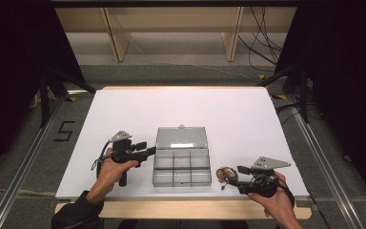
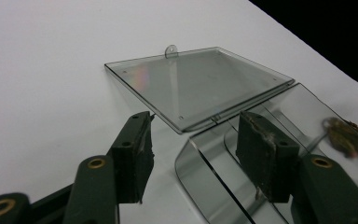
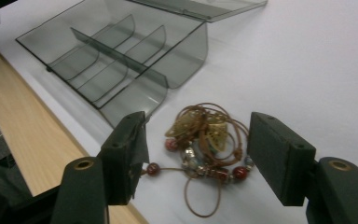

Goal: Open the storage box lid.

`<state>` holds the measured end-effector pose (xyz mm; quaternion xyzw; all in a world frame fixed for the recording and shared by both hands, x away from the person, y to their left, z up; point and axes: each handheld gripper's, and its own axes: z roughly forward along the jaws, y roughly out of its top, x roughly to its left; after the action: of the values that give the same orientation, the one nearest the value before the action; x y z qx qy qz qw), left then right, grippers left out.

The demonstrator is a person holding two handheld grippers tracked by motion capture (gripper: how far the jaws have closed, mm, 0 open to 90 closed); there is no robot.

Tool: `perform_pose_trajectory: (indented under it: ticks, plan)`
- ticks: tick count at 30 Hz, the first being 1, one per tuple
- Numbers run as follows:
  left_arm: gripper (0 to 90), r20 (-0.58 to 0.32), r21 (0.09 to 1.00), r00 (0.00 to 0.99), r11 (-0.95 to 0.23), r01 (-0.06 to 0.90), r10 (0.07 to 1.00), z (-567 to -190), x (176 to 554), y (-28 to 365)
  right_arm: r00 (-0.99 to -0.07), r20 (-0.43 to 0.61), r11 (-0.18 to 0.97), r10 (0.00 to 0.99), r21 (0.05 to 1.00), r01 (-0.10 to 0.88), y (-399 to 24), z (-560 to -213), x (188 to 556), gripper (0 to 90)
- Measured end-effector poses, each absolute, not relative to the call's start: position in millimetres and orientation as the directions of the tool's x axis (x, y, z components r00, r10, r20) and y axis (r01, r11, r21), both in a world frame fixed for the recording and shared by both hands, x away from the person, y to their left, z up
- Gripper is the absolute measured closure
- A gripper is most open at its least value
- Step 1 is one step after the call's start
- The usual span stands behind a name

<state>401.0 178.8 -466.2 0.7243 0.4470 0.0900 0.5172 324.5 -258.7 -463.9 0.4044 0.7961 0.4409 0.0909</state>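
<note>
A smoky clear plastic compartment box [image 1: 181,170] lies at the middle of the white table, its lid [image 1: 181,137] folded open flat behind it. My left gripper [image 1: 145,149] is at the box's left side, open, with nothing between its pads. In the left gripper view the jaws [image 2: 193,149] straddle the corner where the lid [image 2: 200,84] meets the box [image 2: 214,186]. A tangle of brown cord jewelry with red beads [image 1: 225,174] lies right of the box. My right gripper [image 3: 198,156] stands open around the jewelry [image 3: 205,135], its pads apart from it.
The white table [image 1: 124,109] has a wooden front edge [image 1: 195,208] close to both hands. Black curtains and metal rails flank the table. Shelving and cables stand beyond the far edge.
</note>
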Motion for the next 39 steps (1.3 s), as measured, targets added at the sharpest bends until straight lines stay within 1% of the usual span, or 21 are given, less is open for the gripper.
perform_pose_trajectory:
  ticks: [1,5,7,8,10,11,12,13,16,17,20,21,23,24,25,26,28,30,36,38,39]
  plan:
    - [43.5,-0.322,0.834,0.589,-0.071,0.547,0.741,-466,398,180,-0.659,0.19,0.29,0.728,0.785,0.548,-261,-464,327,37.8]
    - [41.6,-0.335,0.818,0.578,-0.074,0.57,0.744,-467,383,184,-0.624,0.219,0.253,0.75,0.776,0.577,-266,-465,328,36.9]
    - [40.2,-0.354,0.814,0.571,-0.057,0.578,0.741,-467,378,185,-0.613,0.223,0.24,0.758,0.779,0.579,-266,-465,329,37.2]
    - [39.9,-0.372,0.808,0.577,-0.052,0.587,0.727,-467,375,186,-0.626,0.197,0.251,0.754,0.795,0.552,-268,-466,332,37.3]
    - [39.5,-0.379,0.805,0.581,-0.054,0.592,0.72,-467,370,187,-0.611,0.203,0.244,0.765,0.787,0.566,-269,-464,332,37.3]
    - [39.4,-0.374,0.806,0.581,-0.056,0.589,0.723,-467,368,187,-0.619,0.203,0.242,0.758,0.794,0.557,-270,-466,335,37.3]
    - [39.3,-0.374,0.806,0.582,-0.057,0.589,0.721,-467,367,187,-0.602,0.214,0.232,0.769,0.785,0.575,-269,-466,334,37.3]
    - [39.1,-0.366,0.808,0.583,-0.062,0.586,0.725,-467,365,187,-0.617,0.203,0.241,0.76,0.794,0.558,-270,-467,336,37.3]
    - [38.1,-0.361,0.805,0.584,-0.073,0.589,0.727,-468,357,186,-0.607,0.192,0.253,0.771,0.782,0.569,-271,-468,339,37.0]
    - [37.5,-0.364,0.807,0.585,-0.069,0.587,0.725,-469,356,185,-0.596,0.214,0.242,0.774,0.77,0.59,-269,-469,339,36.9]
    - [36.3,-0.347,0.803,0.593,-0.096,0.588,0.726,-470,348,186,-0.621,0.213,0.253,0.754,0.779,0.574,-267,-472,343,36.4]
    - [35.8,-0.35,0.806,0.593,-0.09,0.586,0.726,-470,346,185,-0.607,0.236,0.24,0.759,0.765,0.598,-264,-471,342,36.3]
    - [35.1,-0.342,0.805,0.594,-0.099,0.585,0.728,-470,341,186,-0.618,0.207,0.268,0.759,0.765,0.586,-264,-472,346,35.6]
    - [34.9,-0.341,0.806,0.589,-0.094,0.584,0.733,-470,340,186,-0.602,0.243,0.245,0.76,0.752,0.612,-261,-472,344,35.5]
    - [34.6,-0.342,0.807,0.592,-0.095,0.583,0.729,-470,338,187,-0.619,0.219,0.26,0.754,0.766,0.588,-261,-474,347,35.4]
    - [34.2,-0.338,0.806,0.591,-0.099,0.583,0.732,-470,336,187,-0.621,0.212,0.269,0.755,0.764,0.587,-262,-474,348,35.3]
    - [33.3,-0.34,0.808,0.588,-0.092,0.582,0.734,-470,333,187,-0.605,0.246,0.249,0.758,0.748,0.616,-259,-475,348,34.9]
    - [32.7,-0.325,0.813,0.6,-0.108,0.572,0.731,-471,330,186,-0.634,0.223,0.275,0.74,0.76,0.589,-259,-477,352,34.4]
    - [29.3,-0.279,0.808,0.622,-0.172,0.564,0.731,-473,321,182,-0.626,0.221,0.284,0.748,0.746,0.603,-254,-478,354,32.6]
    - [28.5,-0.269,0.811,0.626,-0.179,0.558,0.732,-473,317,181,-0.618,0.26,0.265,0.742,0.733,0.626,-249,-479,353,32.6]
    - [28.1,-0.264,0.809,0.63,-0.188,0.557,0.73,-473,316,181,-0.63,0.233,0.285,0.741,0.741,0.608,-249,-479,355,32.6]
